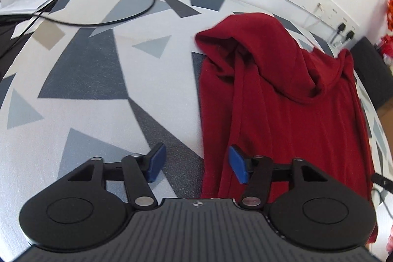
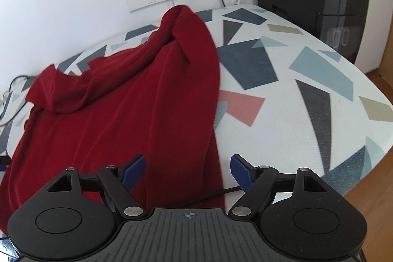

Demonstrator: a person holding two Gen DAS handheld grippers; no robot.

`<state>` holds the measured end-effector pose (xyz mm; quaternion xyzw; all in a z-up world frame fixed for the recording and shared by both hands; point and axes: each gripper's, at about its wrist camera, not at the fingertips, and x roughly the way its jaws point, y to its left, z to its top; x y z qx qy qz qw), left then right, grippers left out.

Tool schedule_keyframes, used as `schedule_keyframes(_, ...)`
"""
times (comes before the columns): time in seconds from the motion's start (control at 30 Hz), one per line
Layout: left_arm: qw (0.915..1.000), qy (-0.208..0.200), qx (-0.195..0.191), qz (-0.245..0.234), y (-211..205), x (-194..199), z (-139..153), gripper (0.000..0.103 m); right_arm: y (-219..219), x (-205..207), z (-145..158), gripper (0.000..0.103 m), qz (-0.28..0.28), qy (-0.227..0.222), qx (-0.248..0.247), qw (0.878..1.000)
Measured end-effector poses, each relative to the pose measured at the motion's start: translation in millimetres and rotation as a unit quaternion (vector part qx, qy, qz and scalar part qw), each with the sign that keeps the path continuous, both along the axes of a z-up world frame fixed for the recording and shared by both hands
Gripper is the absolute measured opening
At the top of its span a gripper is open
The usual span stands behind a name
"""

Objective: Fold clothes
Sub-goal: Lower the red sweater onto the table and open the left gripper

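Loosely folded red garment [image 1: 282, 100], patterned table [image 1: 98, 80], both tools open

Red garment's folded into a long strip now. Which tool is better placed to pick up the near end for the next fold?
Probably either: both straddle a near edge. The left tool, open, has the red garment under its right pad only. The right tool, open, spans the garment's other edge. I'd lean towards using both together.

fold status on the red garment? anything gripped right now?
Done: the red garment looks folded lengthwise into a long strip on the patterned table, sleeves tucked over. In hand: nothing; left gripper and right gripper are both open at its near end. Left: cross folds, since it lies full length.
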<state>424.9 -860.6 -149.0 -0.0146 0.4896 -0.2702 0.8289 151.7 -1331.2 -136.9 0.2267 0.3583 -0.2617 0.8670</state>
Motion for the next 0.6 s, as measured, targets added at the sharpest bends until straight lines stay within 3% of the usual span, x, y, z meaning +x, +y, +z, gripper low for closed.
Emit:
schedule_keyframes(0.03,0.9999,-0.003,0.002,-0.013,-3.8,-0.9,-0.7,0.080,2.0,3.6,-1.9,0.073,0.003,0.003,-0.001,1.000)
schedule_keyframes(0.1,0.9991,-0.011,0.018,-0.037,-13.0,-3.6,-2.5,0.090,4.4,9.9,-5.0,0.072,0.004,0.008,-0.004,1.000)
schedule_keyframes(0.2,0.9974,-0.020,0.046,-0.053,-26.1,-6.7,-4.8,0.099,2.1,13.5,-7.2,0.060,-0.007,0.008,-0.005,1.000)
schedule_keyframes(0.3,0.9975,-0.018,0.050,-0.047,-28.9,-6.5,-5.5,0.100,-6.6,11.2,-8.1,0.043,-0.019,0.000,0.008,1.000)
schedule_keyframes(0.37,0.9989,-0.011,0.040,-0.021,-20.9,-2.5,-3.5,0.100,-11.1,9.2,-8.7,0.020,-0.025,0.003,0.008,1.000)
schedule_keyframes(0.47,0.9993,-0.020,0.015,0.029,-0.3,5.4,1.7,0.100,-15.7,5.9,-9.6,0.016,-0.031,0.004,0.009,0.999)
schedule_keyframes(0.6,0.9968,-0.028,0.054,0.052,3.8,18.9,-2.0,0.100,-14.8,5.7,-9.5,0.014,-0.034,0.003,0.005,0.999)
